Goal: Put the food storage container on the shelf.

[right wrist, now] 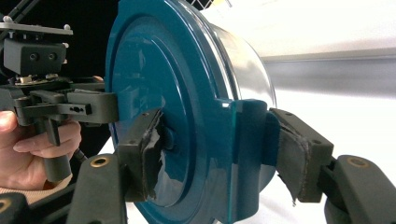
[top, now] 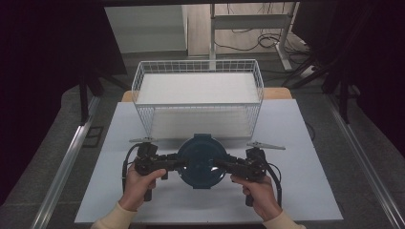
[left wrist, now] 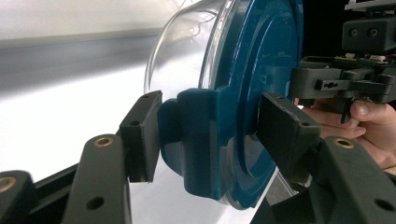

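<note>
Both hand-held grippers clamped on the round glass container with blue lid (top: 201, 161): left hand-held gripper (top: 175, 161) on the left lid latch (left wrist: 198, 140), right hand-held gripper (top: 223, 164) on the right latch (right wrist: 246, 140). Container held between them over the table (top: 296, 143), just in front of the white wire basket (top: 143, 81). Keep both grips level and equal; clear the basket rim before moving forward. Gripper views: clear glass wall and pad contact. High view: basket position.

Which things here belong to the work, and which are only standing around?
In use: lidded container, left tongs shut on its left clip, right tongs shut on its right clip.
Standing around: wire basket, table, desk frame behind.
</note>
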Available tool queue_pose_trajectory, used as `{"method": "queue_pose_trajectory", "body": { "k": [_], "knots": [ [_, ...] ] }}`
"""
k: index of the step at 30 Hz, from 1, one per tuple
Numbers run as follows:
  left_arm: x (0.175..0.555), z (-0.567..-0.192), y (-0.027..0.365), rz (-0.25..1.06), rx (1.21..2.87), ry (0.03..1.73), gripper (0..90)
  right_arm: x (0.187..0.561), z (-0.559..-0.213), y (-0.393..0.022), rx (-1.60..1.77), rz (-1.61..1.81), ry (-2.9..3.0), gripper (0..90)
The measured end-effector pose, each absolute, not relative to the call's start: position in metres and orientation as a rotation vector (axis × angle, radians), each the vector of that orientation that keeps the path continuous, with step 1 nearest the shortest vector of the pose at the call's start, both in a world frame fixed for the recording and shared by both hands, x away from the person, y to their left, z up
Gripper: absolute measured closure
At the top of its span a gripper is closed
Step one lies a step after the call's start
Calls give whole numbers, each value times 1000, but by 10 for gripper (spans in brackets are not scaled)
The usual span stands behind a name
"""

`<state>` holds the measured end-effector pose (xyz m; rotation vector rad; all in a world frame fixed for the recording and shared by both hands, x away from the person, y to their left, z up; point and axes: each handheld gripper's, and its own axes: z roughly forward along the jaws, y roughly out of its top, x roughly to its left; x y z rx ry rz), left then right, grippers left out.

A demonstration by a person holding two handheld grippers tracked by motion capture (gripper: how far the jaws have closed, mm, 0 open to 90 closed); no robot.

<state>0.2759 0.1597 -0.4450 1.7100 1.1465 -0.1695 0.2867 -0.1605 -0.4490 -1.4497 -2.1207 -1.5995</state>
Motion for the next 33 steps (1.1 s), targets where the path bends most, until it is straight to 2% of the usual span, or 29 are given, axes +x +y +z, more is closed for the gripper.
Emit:
{"method": "queue_pose_trajectory", "body": {
  "k": [19, 33],
  "knots": [
    [289, -426, 170, -163, 1674, 1120, 429, 303, -420, -150, -1405, -1627, -2193, 374],
    [307, -390, 169, -124, 1657, 1082, 429, 320, -382, -152, -1371, -1679, -2245, 374]
  ]
}}
